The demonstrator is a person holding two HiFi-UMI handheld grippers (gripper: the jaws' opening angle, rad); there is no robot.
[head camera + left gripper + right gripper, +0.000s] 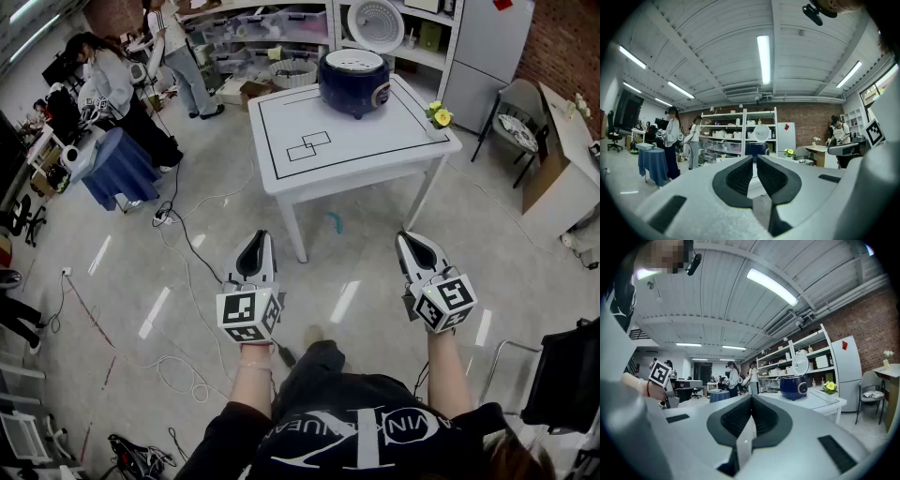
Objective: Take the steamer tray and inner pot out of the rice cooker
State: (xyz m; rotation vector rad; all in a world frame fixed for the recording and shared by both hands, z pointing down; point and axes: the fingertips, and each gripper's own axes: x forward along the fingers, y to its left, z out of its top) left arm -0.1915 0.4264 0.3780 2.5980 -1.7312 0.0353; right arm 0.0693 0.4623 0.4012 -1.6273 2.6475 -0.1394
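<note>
A dark blue rice cooker (354, 82) stands at the far side of a white table (375, 150), its white lid (375, 23) swung up. A white perforated steamer tray (354, 62) sits in its top; the inner pot is hidden beneath it. Both grippers are held level over the floor, well short of the table. My left gripper (257, 238) is shut with nothing in it, and so is my right gripper (409, 240). In the left gripper view the rice cooker (756, 149) shows far beyond the left gripper (754, 159). In the right gripper view the rice cooker (793, 386) is off to the right of the right gripper (751, 398).
A small pot of yellow flowers (438, 114) stands at the table's right corner, and black rectangles (309, 146) are drawn on the tabletop. People stand by a blue-draped table (117, 164) at the left. Shelves, a fridge (487, 47) and a chair (514, 120) are behind; cables (183, 225) lie on the floor.
</note>
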